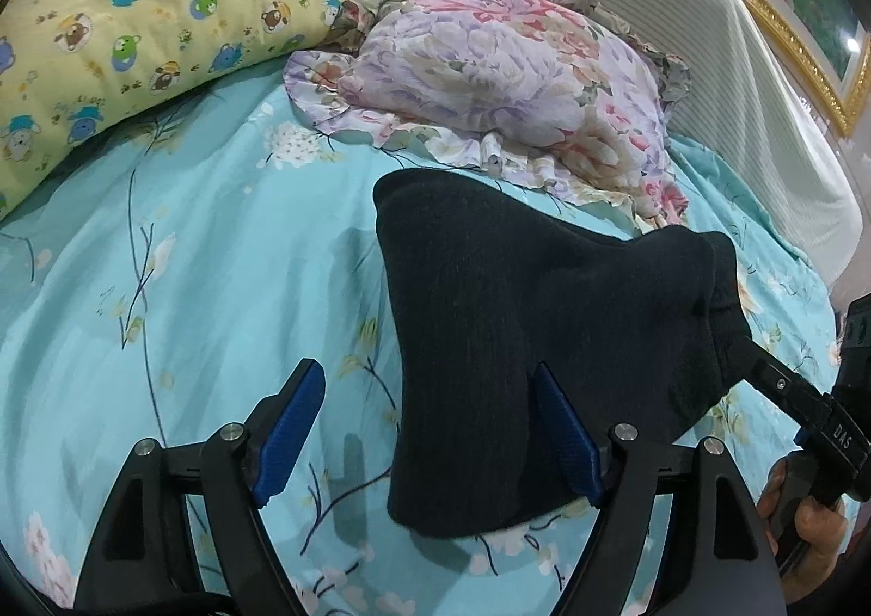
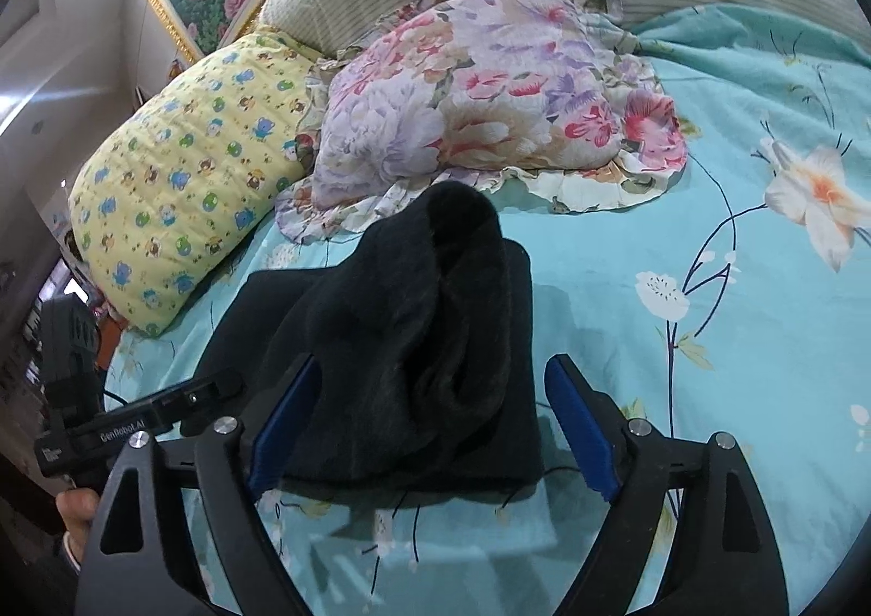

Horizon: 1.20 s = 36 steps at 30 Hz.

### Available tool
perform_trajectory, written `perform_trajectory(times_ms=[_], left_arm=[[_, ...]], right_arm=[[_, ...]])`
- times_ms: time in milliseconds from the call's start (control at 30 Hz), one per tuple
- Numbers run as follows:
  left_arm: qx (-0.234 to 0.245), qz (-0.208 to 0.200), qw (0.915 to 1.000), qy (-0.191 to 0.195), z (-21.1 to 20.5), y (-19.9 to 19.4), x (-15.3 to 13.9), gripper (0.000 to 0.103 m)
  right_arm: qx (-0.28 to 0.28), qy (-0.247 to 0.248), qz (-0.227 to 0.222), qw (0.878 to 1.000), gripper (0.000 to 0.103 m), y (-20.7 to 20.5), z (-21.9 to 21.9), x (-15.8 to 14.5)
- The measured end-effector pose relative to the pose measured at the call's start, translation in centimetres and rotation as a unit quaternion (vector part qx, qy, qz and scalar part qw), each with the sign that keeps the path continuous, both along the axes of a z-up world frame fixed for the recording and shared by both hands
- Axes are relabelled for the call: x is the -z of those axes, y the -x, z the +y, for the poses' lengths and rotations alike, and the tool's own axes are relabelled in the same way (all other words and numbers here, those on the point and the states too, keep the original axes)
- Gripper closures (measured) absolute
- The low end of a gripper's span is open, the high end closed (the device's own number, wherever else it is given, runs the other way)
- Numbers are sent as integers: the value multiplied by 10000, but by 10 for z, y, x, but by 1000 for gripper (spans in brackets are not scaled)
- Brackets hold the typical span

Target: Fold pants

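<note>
Black pants point(image 1: 522, 333) lie folded in a thick bundle on the blue flowered sheet point(image 1: 218, 246), just in front of the flowery pillow point(image 1: 506, 72). Your left gripper point(image 1: 430, 436) and right gripper point(image 2: 435, 431) are both spread wide and squeeze nothing. But cloth touches your left gripper's right pad point(image 1: 566, 442) and bulges between your right one's pads. Pull back carelessly and you could drag the top fold loose, I think. You have lots of bare sheet on both sides, so lift away there. The yellow pillow point(image 2: 190, 170) is well apart.
</note>
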State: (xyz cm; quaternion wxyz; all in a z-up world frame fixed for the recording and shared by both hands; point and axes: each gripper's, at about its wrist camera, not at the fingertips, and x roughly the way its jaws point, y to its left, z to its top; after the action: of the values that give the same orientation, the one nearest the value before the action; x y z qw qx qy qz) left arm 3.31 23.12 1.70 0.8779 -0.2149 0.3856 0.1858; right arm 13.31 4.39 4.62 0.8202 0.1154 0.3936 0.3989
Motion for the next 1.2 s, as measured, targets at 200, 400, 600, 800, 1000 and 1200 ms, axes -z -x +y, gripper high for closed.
perform_trajectory(times_ms=[200, 400, 600, 800, 1000, 1200], left_arm=[[-70, 39, 9996, -274, -16, 16, -3, 22], [-190, 80, 9984, -520, -32, 34, -7, 21], [-228, 97, 9950, -967, -51, 47, -11, 21], [-256, 85, 9949, -976, -62, 59, -10, 21], [-302, 201, 9948, -947, -64, 63, -4, 21], [-305, 279, 9943, -981, -65, 60, 2, 21]], right_arm=[[34, 69, -312, 9995, 17, 19, -4, -7], [118, 203, -850, 9961, 12, 44, -10, -18], [76, 458, -1477, 9879, 7, 70, -9, -22], [22, 479, -1558, 9866, 7, 80, -8, -20], [-10, 518, -1575, 9862, 6, 85, -8, -16], [-19, 531, -1657, 9847, 3, 89, -8, -14]])
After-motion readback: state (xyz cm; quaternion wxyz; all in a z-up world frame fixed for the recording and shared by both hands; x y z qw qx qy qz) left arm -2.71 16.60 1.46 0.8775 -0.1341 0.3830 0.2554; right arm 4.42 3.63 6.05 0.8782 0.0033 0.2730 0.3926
